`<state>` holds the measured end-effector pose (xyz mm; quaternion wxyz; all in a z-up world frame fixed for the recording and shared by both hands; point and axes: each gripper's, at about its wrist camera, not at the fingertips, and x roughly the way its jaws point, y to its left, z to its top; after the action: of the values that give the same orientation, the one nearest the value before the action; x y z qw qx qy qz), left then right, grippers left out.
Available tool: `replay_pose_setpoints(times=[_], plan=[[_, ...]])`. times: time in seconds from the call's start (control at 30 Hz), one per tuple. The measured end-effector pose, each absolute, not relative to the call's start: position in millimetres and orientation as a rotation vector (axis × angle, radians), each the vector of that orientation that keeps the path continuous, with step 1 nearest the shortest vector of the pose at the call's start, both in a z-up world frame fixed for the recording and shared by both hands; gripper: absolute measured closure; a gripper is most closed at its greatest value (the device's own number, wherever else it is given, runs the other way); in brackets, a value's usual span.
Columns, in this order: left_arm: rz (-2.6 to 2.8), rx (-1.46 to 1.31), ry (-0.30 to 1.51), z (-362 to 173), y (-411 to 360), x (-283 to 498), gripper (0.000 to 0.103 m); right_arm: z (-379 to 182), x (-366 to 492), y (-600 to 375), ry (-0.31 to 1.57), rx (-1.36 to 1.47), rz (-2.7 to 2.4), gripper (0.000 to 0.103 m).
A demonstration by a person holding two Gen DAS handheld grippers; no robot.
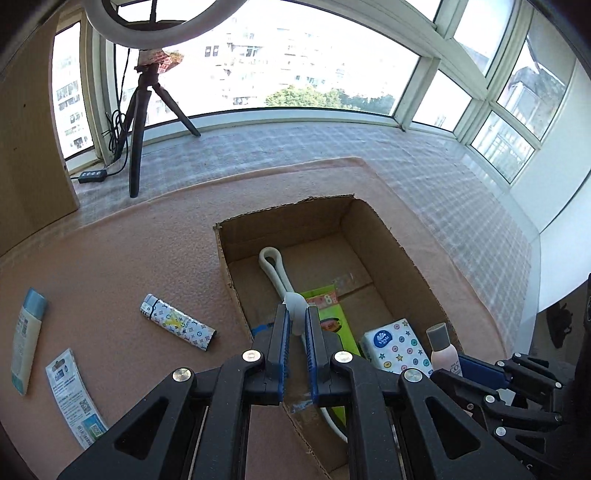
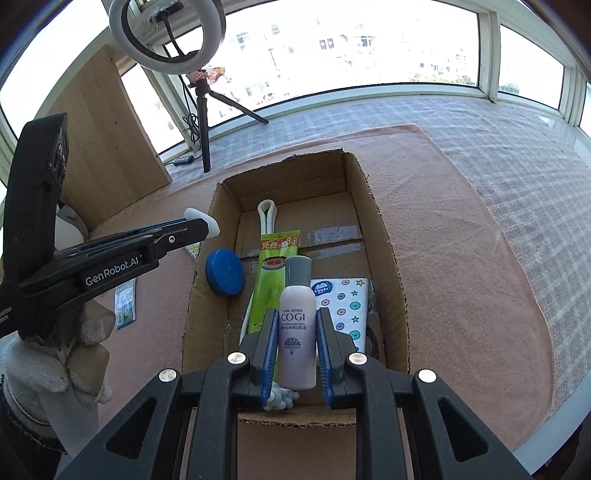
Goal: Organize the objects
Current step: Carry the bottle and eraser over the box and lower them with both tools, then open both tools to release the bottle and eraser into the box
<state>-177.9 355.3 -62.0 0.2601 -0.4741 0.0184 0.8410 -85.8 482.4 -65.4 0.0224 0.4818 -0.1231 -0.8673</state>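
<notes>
Two grippers work over a pink mat (image 2: 461,229) laid on a pale checked cover (image 2: 517,147), on a sill ringed by windows (image 1: 295,66) that look out on apartment blocks. One ring light (image 2: 166,33) stands on one tripod (image 2: 205,122) at 11 o'clock in the right wrist view, beside a wooden panel (image 2: 107,140).

One open cardboard box (image 2: 391,280) sits mid-mat. Inside it lie one white looped strap (image 2: 266,218), one green sachet (image 2: 271,284), one blue disc (image 2: 225,272) leaning against the wall at 9 o'clock, and one tissue pack (image 2: 347,299) at 3 o'clock of the sachet.

The right gripper (image 2: 297,347) has its fingers clamped on one pink bottle (image 2: 297,332), grey cap pointing to 12 o'clock, held over the box's near end. Some small white beads show under the bottle's base; what they are I cannot tell.

The left gripper (image 1: 295,325) has its fingers pressed together on one small white piece (image 1: 296,308), held above the box's 9 o'clock wall. A gloved hand (image 2: 55,362) grips its handle.

Three things lie on the mat outside the box, toward 9 o'clock in the left wrist view: one patterned lighter (image 1: 177,322), one tube (image 1: 27,339) with a blue cap, and one flat packet (image 1: 75,398).
</notes>
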Motion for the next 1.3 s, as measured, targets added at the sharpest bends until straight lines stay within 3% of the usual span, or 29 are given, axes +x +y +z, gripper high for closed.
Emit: replay_pose_setpoints(times=[0.23,0.3,0.37,0.4,0.47,0.5,0.93,1.3], plan=[[2.265,-1.303,0.079,-71,371,-190,0.093,-69,-91,487,-0.387,1.499,-2.682,0.085],[2.263,-1.298,0.074,-70,373,-192,0.083,-69,-92,488,-0.389,1.495,-2.672,0.085],[2.269,-1.287,0.059,-67,372,-192,0.055,-69,-92,486,-0.379,1.489,-2.650,0.081],[2.276,-1.274,0.054,-65,371,-192,0.053,-70,-92,484,-0.369,1.497,-2.645,0.076],[2.285,-1.260,0.065,-61,369,-191,0.052,-68,-90,482,-0.351,1.485,-2.674,0.052],[2.288,-1.255,0.067,-60,368,-190,0.052,-67,-88,482,-0.347,1.476,-2.685,0.050],[2.314,-1.255,0.044,-52,335,-177,0.052,-66,-80,474,-0.416,1.495,-2.659,0.049],[2.396,-1.332,-0.038,-66,253,-169,0.052,-61,-85,432,-0.395,1.469,-2.584,0.049]])
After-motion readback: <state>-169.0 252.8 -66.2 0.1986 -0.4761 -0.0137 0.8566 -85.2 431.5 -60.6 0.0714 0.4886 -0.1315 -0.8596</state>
